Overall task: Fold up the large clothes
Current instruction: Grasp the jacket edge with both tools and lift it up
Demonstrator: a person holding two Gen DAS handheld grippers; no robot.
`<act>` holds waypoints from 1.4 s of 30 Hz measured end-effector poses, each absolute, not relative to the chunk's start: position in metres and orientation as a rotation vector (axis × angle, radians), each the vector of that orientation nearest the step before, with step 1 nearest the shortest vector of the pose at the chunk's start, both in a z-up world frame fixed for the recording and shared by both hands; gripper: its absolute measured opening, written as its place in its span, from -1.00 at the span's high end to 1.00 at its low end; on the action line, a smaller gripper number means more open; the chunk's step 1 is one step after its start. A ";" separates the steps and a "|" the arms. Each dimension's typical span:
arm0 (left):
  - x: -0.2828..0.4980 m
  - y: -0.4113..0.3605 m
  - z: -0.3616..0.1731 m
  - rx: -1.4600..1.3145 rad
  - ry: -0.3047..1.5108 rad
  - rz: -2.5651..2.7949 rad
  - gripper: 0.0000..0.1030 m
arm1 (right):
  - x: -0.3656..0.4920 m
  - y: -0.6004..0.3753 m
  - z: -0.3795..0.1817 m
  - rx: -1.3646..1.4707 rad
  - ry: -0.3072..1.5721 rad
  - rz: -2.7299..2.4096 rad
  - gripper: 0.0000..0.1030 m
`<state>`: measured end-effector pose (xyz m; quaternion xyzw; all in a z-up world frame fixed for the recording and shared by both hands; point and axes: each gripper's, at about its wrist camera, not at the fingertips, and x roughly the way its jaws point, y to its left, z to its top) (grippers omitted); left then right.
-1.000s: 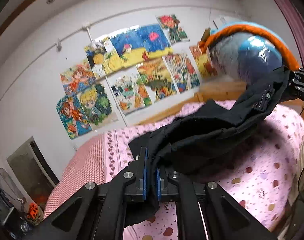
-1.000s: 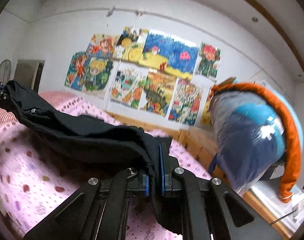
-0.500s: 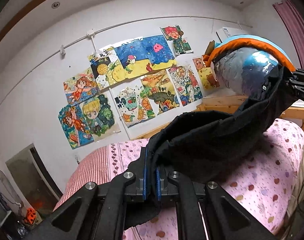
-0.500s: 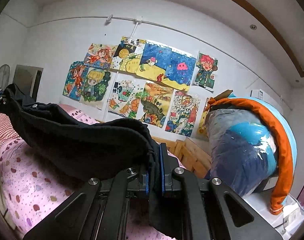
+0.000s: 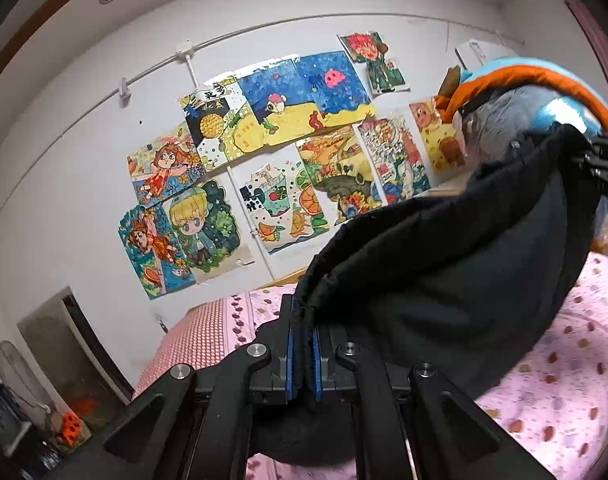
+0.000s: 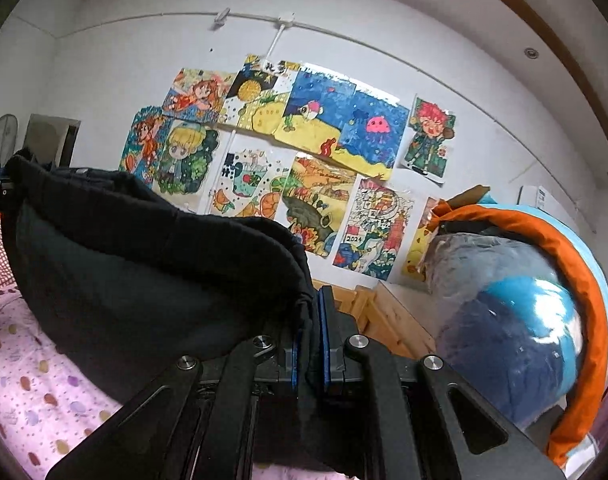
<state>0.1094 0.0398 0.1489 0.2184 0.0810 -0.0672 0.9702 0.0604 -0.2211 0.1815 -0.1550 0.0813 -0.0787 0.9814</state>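
Large black fabric garment, soft, thick knit by the look; it hangs slung between my two grippers, sagging in the middle above the pink spotted bedsheet. In the left wrist view it fills the centre and right of the frame; in the right wrist view, the left half.

Left gripper: blue pads clamped hard on a bunched hem edge. Right gripper: same, pinched on the opposite gathered edge. Both hold cloth, no gap.

Handling, my guess: limp, moderately heavy for cloth, not slippery, nothing fragile. It will droop and fold on itself wherever unsupported, so corners or hem ends are the places to hold; mid-panel grips would bunch it.

Containers: at the right of both frames, a clear plastic bag stuffed with blue bedding, an orange and light-blue cloth draped over it. It sits on a pale wooden frame.

Behind, upper centre: colourful children's drawings taped on the white wall.
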 end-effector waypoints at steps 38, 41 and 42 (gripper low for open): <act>0.419 -0.033 0.063 0.695 0.286 -0.042 0.86 | 0.378 -0.243 0.080 -0.395 0.268 -0.285 0.86; 0.441 -0.035 0.049 0.688 0.330 -0.054 0.86 | 0.401 -0.244 0.072 -0.389 0.305 -0.284 0.86; 0.447 -0.035 0.044 0.689 0.345 -0.060 0.86 | 0.407 -0.245 0.068 -0.381 0.314 -0.279 0.86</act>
